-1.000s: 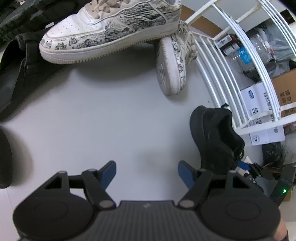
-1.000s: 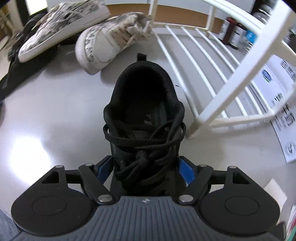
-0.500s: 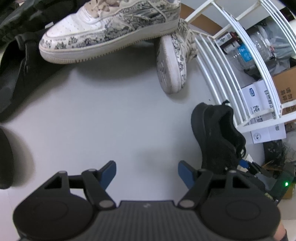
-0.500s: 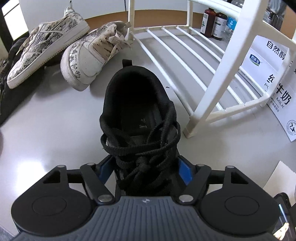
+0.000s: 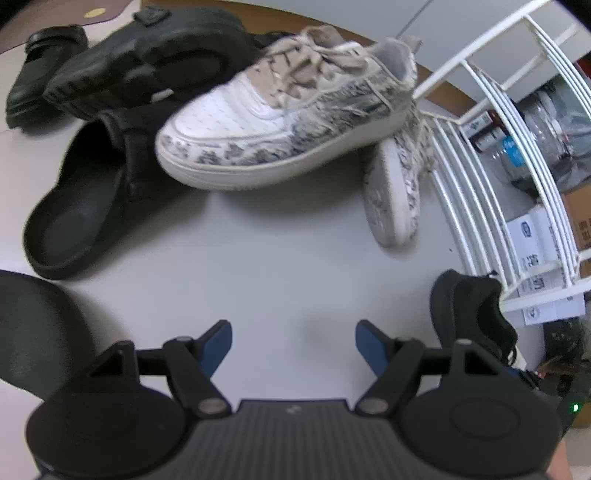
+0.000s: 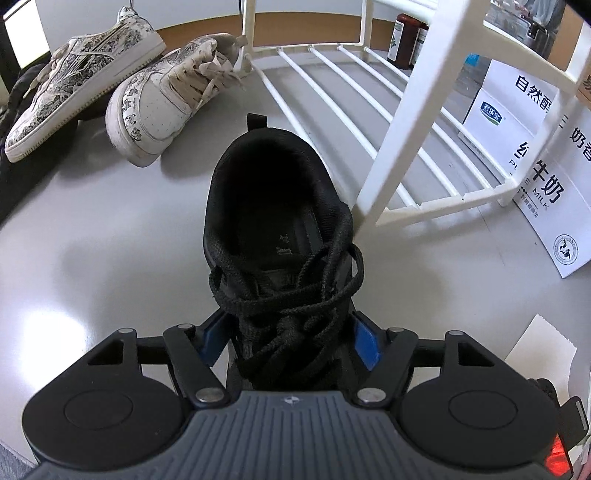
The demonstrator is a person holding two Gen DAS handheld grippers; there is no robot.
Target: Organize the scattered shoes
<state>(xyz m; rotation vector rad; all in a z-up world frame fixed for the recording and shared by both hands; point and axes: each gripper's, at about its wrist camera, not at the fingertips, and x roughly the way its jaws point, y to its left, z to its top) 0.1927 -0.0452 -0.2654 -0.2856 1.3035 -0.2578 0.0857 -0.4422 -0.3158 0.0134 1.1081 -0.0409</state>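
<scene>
The right tongs (image 6: 291, 341) are being closed around the laced front of a black sneaker (image 6: 277, 221), which is standing just beside a white shoe rack (image 6: 402, 122). The left tongs (image 5: 293, 343) are being held open and empty above the grey surface (image 5: 258, 266), with two printed white sneakers (image 5: 280, 122) and black sandals (image 5: 88, 206) lying beyond.

Below me the floor (image 6: 85, 236) is smooth pale grey, glossy enough to carry a soft patch of reflected light. A white rack (image 6: 399, 122) of thin bars stands on it, and along the wall behind the rack runs a brown skirting strip (image 6: 306, 26) under a pale wall. Beyond the rack, on its far side, I see white cartons (image 6: 532, 155) printed with Chinese characters and the word MILK, brown bottles (image 6: 406, 35) near the wall, and a cardboard box (image 5: 580, 214).
</scene>
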